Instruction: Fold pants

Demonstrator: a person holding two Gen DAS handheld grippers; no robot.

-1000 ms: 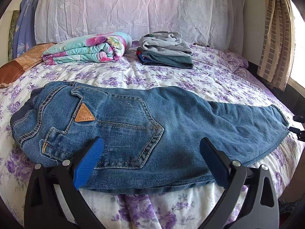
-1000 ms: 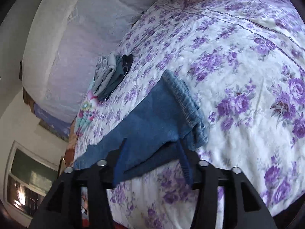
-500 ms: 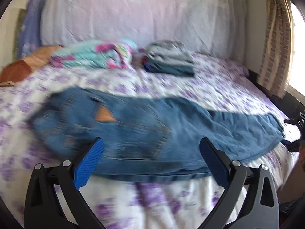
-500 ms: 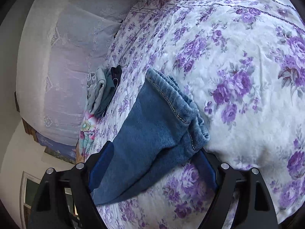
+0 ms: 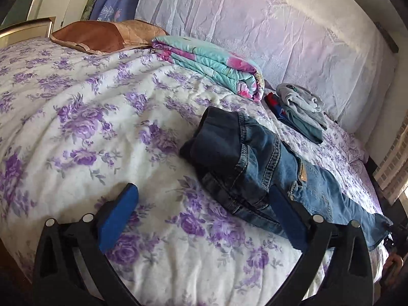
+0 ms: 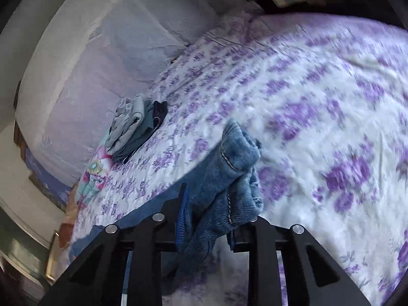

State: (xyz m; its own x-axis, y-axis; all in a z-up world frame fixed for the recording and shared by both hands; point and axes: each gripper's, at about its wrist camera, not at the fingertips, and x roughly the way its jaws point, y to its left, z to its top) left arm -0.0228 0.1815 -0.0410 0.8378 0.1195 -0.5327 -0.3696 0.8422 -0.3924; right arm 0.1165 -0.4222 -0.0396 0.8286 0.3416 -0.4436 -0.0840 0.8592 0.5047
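- Purple-flowered bedspread (image 5: 84, 117) fills most of both views, with a white lace-draped headboard (image 5: 293, 38) behind it.
- Compared to a second ago, the left gripper (image 5: 201, 219) has swung over to the waist end of the jeans (image 5: 257, 165); before, it faced them broadside, back pocket and all.
- Its claw is spread wide, one blue pad over bare bedspread, the other at the waistband edge, nothing pinched.
- The right gripper (image 6: 206, 219) had its claw wide around the leg hem a second ago; now the jaws are closing and pinching that hem (image 6: 237, 153), which bunches up off the bed.
- Jeans lie stretched along the near side of the bed, dark waistband lining turned up, tan patch showing.
- A folded floral quilt (image 5: 211, 63) and a pile of folded clothes (image 5: 298, 109) sit further back near the headboard.
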